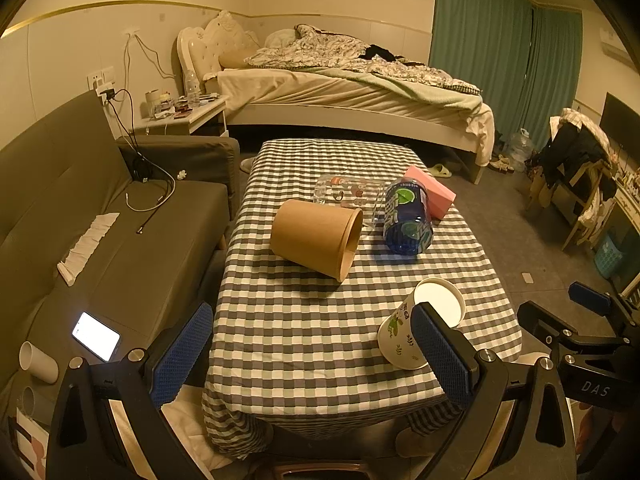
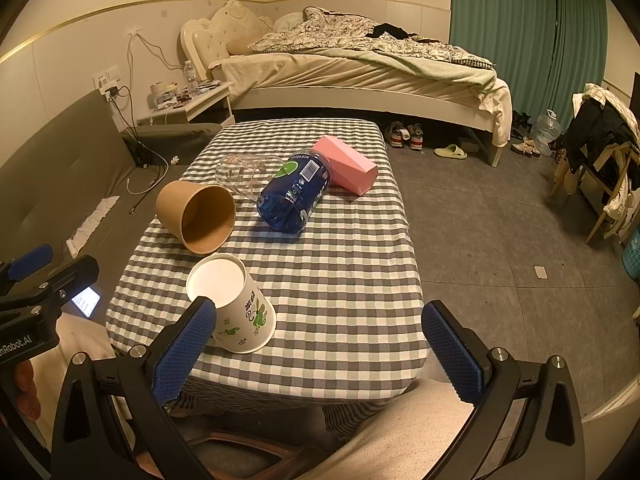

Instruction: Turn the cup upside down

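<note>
A white paper cup with green leaf print (image 2: 236,308) stands upside down, base up, near the front edge of the checked table (image 2: 340,280); it also shows in the left wrist view (image 1: 416,328). A brown paper cup (image 1: 318,238) lies on its side mid-table, also in the right wrist view (image 2: 198,216). My left gripper (image 1: 316,356) is open and empty above the table's front edge. My right gripper (image 2: 320,350) is open and empty, its left finger (image 2: 188,344) just in front of the white cup.
A blue plastic jar (image 2: 294,192), a clear cup (image 2: 240,174) and a pink box (image 2: 346,164) lie behind the brown cup. A grey sofa (image 1: 100,240) with a lit phone (image 1: 96,336) is left. A bed (image 1: 340,92) is behind.
</note>
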The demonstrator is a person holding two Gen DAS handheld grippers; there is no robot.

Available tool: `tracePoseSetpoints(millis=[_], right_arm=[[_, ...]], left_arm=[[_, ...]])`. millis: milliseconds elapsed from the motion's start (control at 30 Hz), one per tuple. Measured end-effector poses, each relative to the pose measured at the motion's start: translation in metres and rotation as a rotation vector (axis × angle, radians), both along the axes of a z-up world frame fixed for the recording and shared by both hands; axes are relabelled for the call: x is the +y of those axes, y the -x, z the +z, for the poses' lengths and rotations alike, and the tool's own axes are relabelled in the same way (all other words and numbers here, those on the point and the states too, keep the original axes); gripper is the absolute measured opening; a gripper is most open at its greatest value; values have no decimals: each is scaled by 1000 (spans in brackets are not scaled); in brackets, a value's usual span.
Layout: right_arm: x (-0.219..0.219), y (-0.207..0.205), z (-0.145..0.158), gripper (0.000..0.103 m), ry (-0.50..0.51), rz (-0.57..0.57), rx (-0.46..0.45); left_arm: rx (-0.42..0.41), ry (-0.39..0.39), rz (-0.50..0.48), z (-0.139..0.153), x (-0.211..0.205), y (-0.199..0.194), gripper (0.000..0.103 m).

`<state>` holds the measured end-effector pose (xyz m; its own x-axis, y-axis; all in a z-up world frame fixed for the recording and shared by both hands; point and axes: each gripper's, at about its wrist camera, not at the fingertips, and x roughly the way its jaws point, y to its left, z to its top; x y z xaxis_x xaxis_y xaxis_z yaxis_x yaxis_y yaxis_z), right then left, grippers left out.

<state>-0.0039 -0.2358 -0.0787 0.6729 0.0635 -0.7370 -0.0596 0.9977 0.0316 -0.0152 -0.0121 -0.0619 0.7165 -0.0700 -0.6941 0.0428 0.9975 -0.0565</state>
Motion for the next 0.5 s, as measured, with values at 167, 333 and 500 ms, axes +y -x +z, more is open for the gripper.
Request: tracePoseSetpoints(millis=[167, 333, 500], right_arm=[[0, 0, 0, 103, 0, 1, 1], [1, 0, 0, 103, 0, 1, 0], [2, -1, -1, 103, 1, 2, -1]], left_arm=[[1, -1, -1, 0, -1, 0, 102], [-2, -3, 0, 0, 0, 0, 102], [-2, -3, 0, 1, 0, 0, 102]])
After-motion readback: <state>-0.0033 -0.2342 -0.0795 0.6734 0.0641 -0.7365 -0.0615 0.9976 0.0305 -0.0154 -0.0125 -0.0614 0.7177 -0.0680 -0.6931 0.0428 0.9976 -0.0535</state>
